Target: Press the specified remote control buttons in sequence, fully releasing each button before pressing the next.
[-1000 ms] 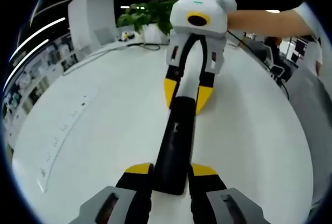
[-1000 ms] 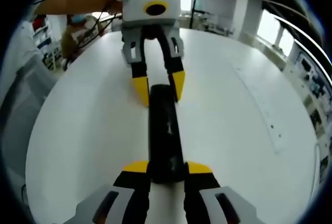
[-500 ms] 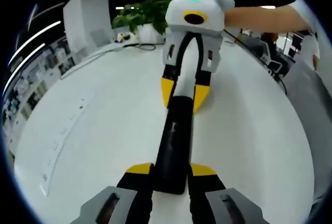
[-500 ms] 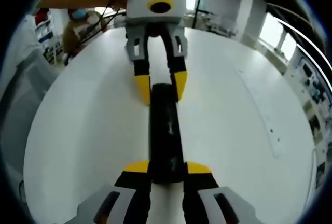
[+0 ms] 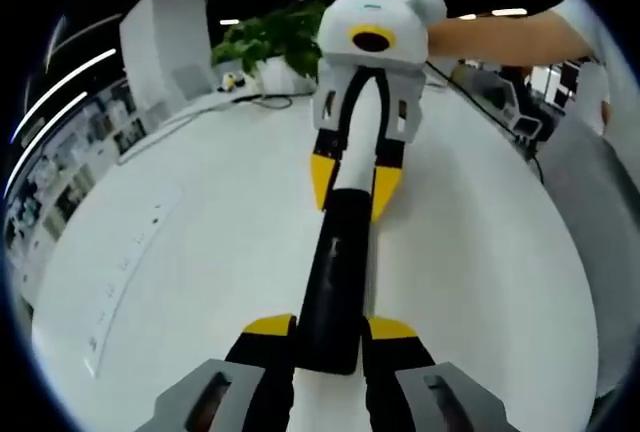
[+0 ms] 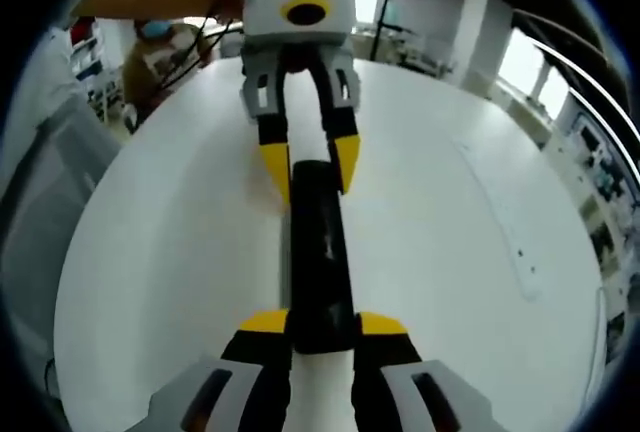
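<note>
With the black remote control [image 5: 335, 282] running up the frame's centre on the white table [image 5: 200, 252], clamped endwise by the left gripper [image 5: 331, 335] and right gripper [image 6: 319, 329], holding both ends level seems wise before freeing one to press

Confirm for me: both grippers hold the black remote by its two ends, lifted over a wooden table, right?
Not wooden: both views show a white table. The left gripper and right gripper do clamp opposite ends of the black remote.
</note>
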### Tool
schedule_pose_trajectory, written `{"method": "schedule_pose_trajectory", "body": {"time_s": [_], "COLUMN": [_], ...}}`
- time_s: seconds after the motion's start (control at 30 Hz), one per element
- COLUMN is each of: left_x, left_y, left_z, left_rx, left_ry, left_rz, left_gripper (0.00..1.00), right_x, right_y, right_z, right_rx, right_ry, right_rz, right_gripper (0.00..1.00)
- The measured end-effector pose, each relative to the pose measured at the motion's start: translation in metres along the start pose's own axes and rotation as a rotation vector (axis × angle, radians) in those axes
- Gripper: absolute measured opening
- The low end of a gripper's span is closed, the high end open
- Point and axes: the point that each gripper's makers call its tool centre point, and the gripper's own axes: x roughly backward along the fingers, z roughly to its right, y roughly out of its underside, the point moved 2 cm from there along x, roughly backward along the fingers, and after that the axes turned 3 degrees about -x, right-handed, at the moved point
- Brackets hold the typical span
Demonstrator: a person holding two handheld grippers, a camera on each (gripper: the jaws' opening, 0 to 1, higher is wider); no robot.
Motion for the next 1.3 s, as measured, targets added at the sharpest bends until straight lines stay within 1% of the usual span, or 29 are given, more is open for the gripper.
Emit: {"method": "schedule_pose_trajectory", "body": {"time_s": [0.4,0.67,0.8,1.07,1.13,1.2,1.3], "left_x": [0.008,0.010,0.011,0.011,0.009,0.008,0.008], "left_y": [-0.002,0.002,0.002,0.002,0.003,0.004,0.005], "left_z": [0.035,0.068,0.082,0.106,0.115,0.120,0.125], "left_rx": [0.003,0.004,0.006,0.016,0.007,0.010,0.015], "left_ry": [-0.001,0.018,0.025,0.038,0.050,0.057,0.057], "left_rz": [0.003,-0.002,-0.004,-0.008,-0.012,-0.016,-0.016], "left_gripper": [0.25,0.25,0.25,0.25,0.24,0.24,0.24], "right_x": [0.007,0.009,0.010,0.010,0.009,0.008,0.008], "right_y": [0.000,0.004,0.005,0.009,0.012,0.013,0.014], "right_z": [-0.037,-0.071,-0.085,-0.106,-0.112,-0.118,-0.121], "right_rx": [0.003,-0.004,-0.009,-0.016,-0.008,-0.005,-0.010], "right_ry": [0.000,-0.015,-0.023,-0.040,-0.044,-0.053,-0.054], "right_rz": [0.001,-0.003,-0.004,-0.011,-0.025,-0.029,-0.027], "right_gripper": [0.19,0.19,0.19,0.19,0.19,0.19,0.19]}}
